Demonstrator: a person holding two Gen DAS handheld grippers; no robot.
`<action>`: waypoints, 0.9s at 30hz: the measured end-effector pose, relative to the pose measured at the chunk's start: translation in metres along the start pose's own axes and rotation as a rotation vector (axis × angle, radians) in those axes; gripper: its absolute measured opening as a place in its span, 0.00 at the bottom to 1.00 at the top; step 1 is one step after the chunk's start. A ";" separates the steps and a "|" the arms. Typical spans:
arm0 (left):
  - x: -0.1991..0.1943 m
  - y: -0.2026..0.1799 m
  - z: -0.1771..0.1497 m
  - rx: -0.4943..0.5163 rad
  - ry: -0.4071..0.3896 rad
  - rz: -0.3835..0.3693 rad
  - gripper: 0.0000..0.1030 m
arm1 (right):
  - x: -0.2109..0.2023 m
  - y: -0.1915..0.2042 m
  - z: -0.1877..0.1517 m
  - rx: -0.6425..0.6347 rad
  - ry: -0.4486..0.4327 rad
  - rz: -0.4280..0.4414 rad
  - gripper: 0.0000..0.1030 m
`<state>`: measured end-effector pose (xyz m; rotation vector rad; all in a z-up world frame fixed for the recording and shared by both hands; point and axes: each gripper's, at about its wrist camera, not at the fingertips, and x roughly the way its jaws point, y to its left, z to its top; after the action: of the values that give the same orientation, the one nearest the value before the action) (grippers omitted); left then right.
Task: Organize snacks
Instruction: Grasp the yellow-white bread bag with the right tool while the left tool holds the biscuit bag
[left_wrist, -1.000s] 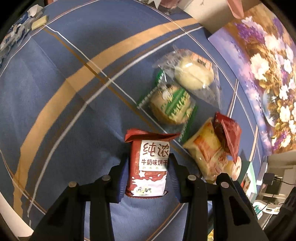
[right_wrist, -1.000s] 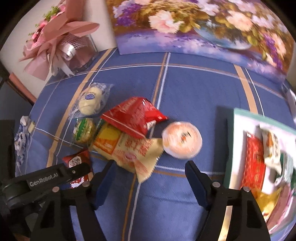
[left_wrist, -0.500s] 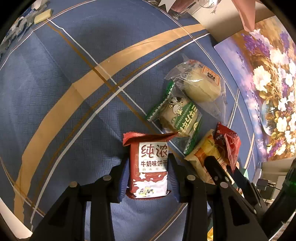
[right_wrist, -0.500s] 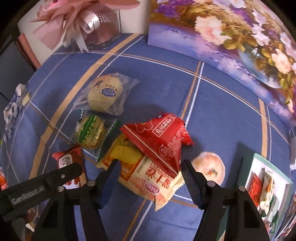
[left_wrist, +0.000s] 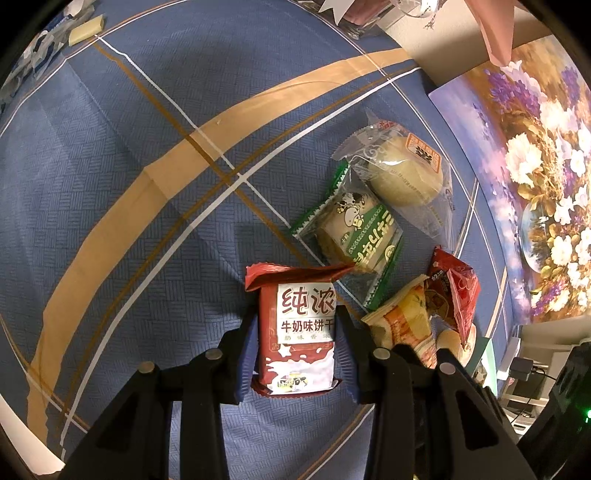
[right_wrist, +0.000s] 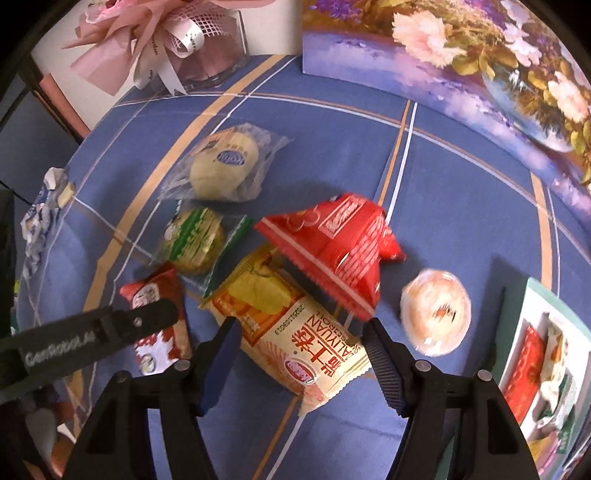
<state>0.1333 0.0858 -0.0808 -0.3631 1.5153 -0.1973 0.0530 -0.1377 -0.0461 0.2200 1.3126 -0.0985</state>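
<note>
My left gripper is shut on a red and white milk biscuit packet, which lies on the blue tablecloth. The packet also shows in the right wrist view, under the left gripper's finger. My right gripper is open, its jaws on either side of a yellow snack bag without touching it. A red snack bag lies partly on the yellow one. A round peach jelly cup sits to the right of them.
A green wrapped cake and a clear wrapped bun lie behind the biscuit packet. A tray with several snacks is at the right edge. A flower painting and a pink bouquet stand at the back.
My left gripper has closed onto the biscuit packet. My right gripper has moved left and down, so its open jaws now straddle the yellow bag.
</note>
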 end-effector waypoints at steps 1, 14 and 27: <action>0.000 -0.001 -0.001 0.002 0.000 0.001 0.40 | 0.000 0.002 -0.002 -0.005 0.004 0.003 0.69; 0.006 -0.008 -0.001 0.022 0.002 0.020 0.41 | 0.003 0.036 -0.017 -0.180 0.008 -0.083 0.70; 0.009 -0.018 -0.003 0.055 -0.009 0.049 0.41 | 0.020 0.035 -0.012 -0.133 0.054 -0.079 0.71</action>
<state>0.1323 0.0655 -0.0830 -0.2823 1.5051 -0.1978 0.0532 -0.0995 -0.0648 0.0580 1.3759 -0.0727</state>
